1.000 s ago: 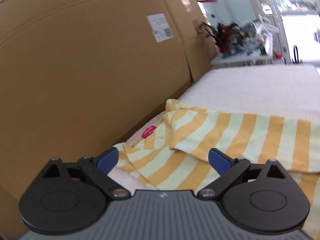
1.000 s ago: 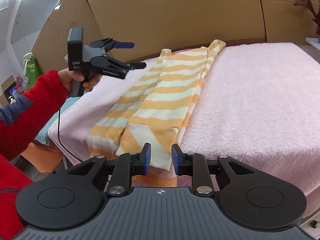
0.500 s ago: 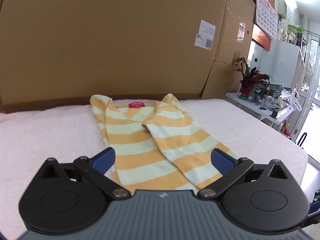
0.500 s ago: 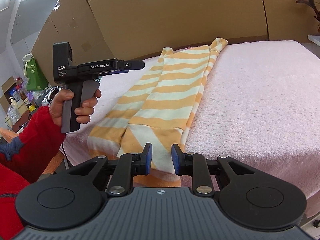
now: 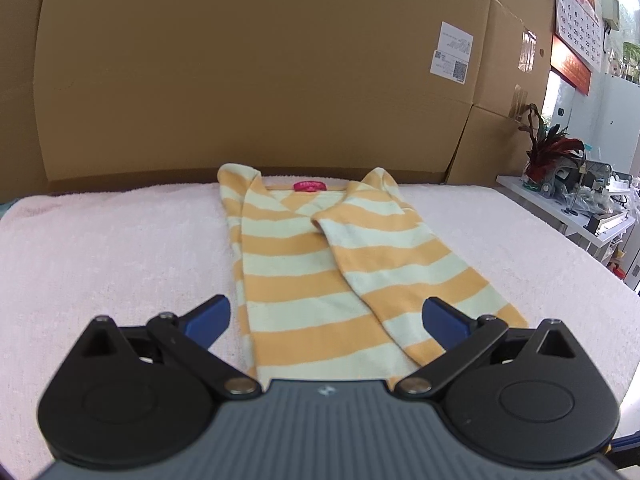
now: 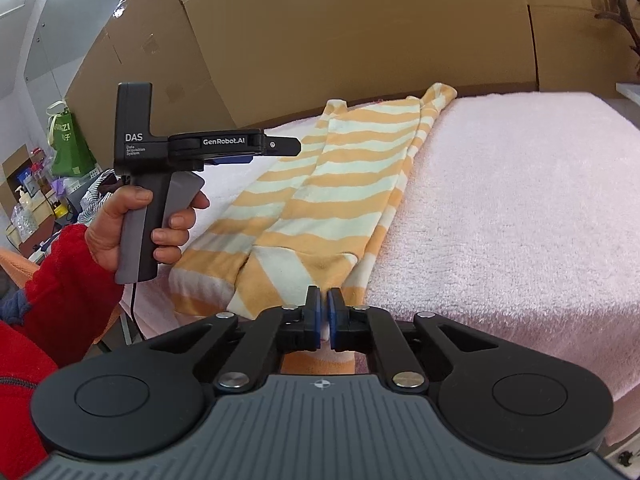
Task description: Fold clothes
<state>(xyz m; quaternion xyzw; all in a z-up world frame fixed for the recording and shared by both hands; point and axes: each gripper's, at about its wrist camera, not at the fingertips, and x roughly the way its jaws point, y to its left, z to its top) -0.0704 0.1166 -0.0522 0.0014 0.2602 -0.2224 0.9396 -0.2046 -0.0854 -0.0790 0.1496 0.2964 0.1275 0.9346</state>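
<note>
Orange-and-cream striped garment (image 5: 320, 280) on pink towel (image 5: 112, 248)

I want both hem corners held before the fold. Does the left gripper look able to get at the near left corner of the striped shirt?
Probably yes. The left gripper hangs open above the striped shirt, with nothing lying between it and that corner. The right gripper has just been closing on the hem.

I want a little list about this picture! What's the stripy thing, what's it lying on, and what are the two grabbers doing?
clothing: orange-and-cream striped shirt, lying flat, sleeves folded in
label: pink tag at the collar
surface: fluffy pink towel
behind: big cardboard boxes
left gripper: fingers wide open, hovering above the shirt's near end
right gripper: fingers have just been closing, nearly together at the hem; whether they pinch cloth is unclear
person: red sleeve, hand holding the left gripper
</note>
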